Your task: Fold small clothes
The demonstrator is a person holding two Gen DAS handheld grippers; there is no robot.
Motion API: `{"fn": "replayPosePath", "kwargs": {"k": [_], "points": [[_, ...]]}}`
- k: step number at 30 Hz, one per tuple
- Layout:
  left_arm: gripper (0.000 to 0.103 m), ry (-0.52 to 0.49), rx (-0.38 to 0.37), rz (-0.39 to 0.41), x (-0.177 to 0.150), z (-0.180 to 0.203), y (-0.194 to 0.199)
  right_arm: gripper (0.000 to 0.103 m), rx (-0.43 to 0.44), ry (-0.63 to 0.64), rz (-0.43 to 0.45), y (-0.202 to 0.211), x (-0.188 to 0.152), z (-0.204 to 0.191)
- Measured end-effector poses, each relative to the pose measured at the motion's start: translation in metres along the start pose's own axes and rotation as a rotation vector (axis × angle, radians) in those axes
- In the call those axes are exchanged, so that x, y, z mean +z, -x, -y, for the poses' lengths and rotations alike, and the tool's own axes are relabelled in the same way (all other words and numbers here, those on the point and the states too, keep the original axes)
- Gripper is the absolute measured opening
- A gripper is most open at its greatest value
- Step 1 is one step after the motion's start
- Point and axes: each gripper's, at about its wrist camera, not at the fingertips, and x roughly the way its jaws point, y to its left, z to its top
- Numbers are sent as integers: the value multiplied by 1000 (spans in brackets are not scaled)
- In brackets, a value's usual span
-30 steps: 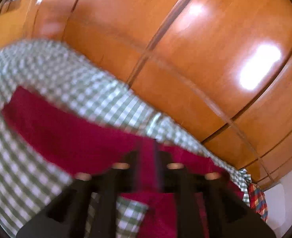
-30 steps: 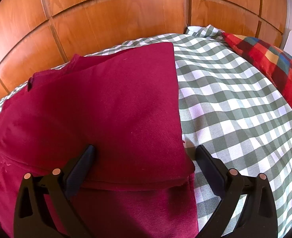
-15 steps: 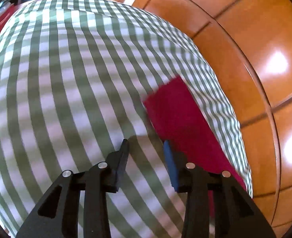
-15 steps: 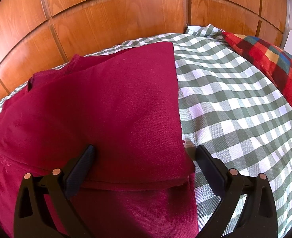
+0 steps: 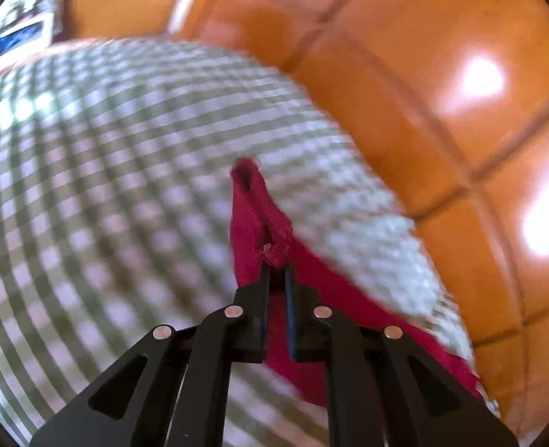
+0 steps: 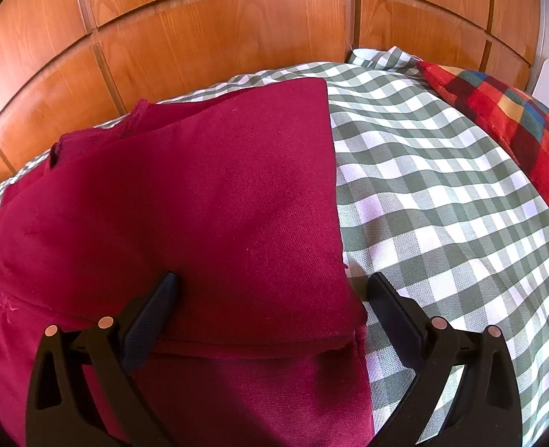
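Garment: a dark red garment (image 6: pixel 199 205) lies partly folded on a green-and-white checked bedcover (image 6: pixel 442 193), one folded layer lying over another, with its straight side edge running from the far end down to the near end in the right wrist view.
Left tool: the left tool (image 5: pixel 277 279) has its jaws closing, nearly together, with a bunched edge of the red cloth (image 5: pixel 270 246) pinched between the tips; the cloth rises in a narrow ridge just beyond them.
Cloth at left tool: from the pinch the red fabric trails back toward the right along the bed's edge, next to the wooden panelling (image 5: pixel 442 74); this view is blurred, so which part of the garment is caught is hard to say, perhaps a corner or hem.
Right tool: the right tool (image 6: pixel 270 283) stands wide open above the garment, holding nothing.
Garment at right tool: the near right corner of the upper layer lies between the two fingers (image 6: pixel 151 316); one finger is over red cloth, the other over the bedcover just beside the garment's edge.
Surroundings: a red plaid pillow (image 6: pixel 516 123) sits on the bed's far right, well apart from the garment.
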Motion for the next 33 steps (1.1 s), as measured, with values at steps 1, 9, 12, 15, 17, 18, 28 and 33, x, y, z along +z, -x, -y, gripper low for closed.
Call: {"fn": "replayPosePath", "kwargs": {"k": [1,9,12,15,17,18,28,33], "points": [[6,-23,-40,6,-4,15,7,99,0,0,0,0,0,0],[6,-324,-355,-28,-98,177,55,99,7,-6,2,-1,0,0],[6,-443,-397,-128,-160,223,43,99,11,-11,3,-1,-1,-1],[14,-555,-382,-211,-215,246,27,99,19,-18,3,-1,-1,1],[51,-602,-336,-254,-245,245,20,99,20,-21,3,-1,-1,1],[54,-603,-324,-247,-250,241,17,99,21,-21,2,-1,-1,1],[54,-638,-203,-225,-270,164,25,93,129,-4,91,53,10,-31],[51,-599,-221,-232,-268,147,13,85,441,138,-22,58,11,-123]]}}
